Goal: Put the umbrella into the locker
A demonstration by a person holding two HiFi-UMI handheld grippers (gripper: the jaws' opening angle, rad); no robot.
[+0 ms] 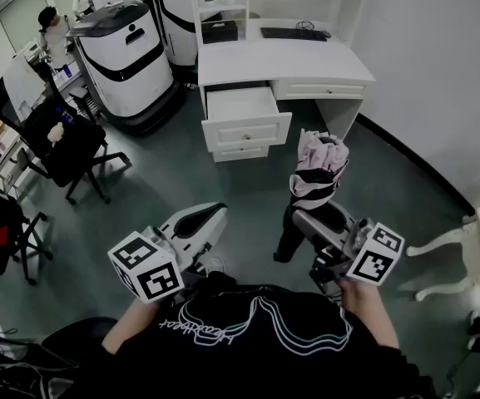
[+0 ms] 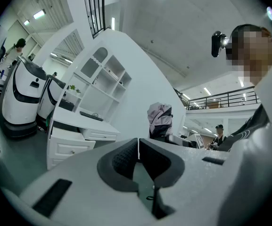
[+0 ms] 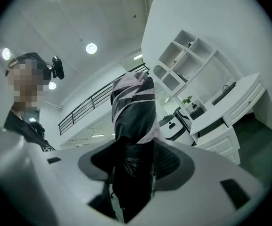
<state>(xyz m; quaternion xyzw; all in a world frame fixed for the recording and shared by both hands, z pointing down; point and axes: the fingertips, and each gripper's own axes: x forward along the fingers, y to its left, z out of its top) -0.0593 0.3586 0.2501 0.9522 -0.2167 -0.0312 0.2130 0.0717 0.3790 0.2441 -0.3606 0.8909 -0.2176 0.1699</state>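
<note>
The left gripper (image 2: 138,144) has its jaws together on nothing. The open desk drawer (image 1: 248,130) lies ahead, well apart. The folded umbrella (image 1: 319,166) stands roughly upright, crosswise to the jaws of the right gripper (image 3: 133,160), which clamps its dark lower part.

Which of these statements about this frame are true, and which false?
1. The right gripper is shut on the folded umbrella. True.
2. The left gripper grips the umbrella as well. False: its jaws are together on nothing.
3. The upper drawer of the white desk stands open. True.
4. The umbrella lies inside that drawer. False: it is in the right gripper, short of the desk.
5. A keyboard lies on the desk. True.
</note>
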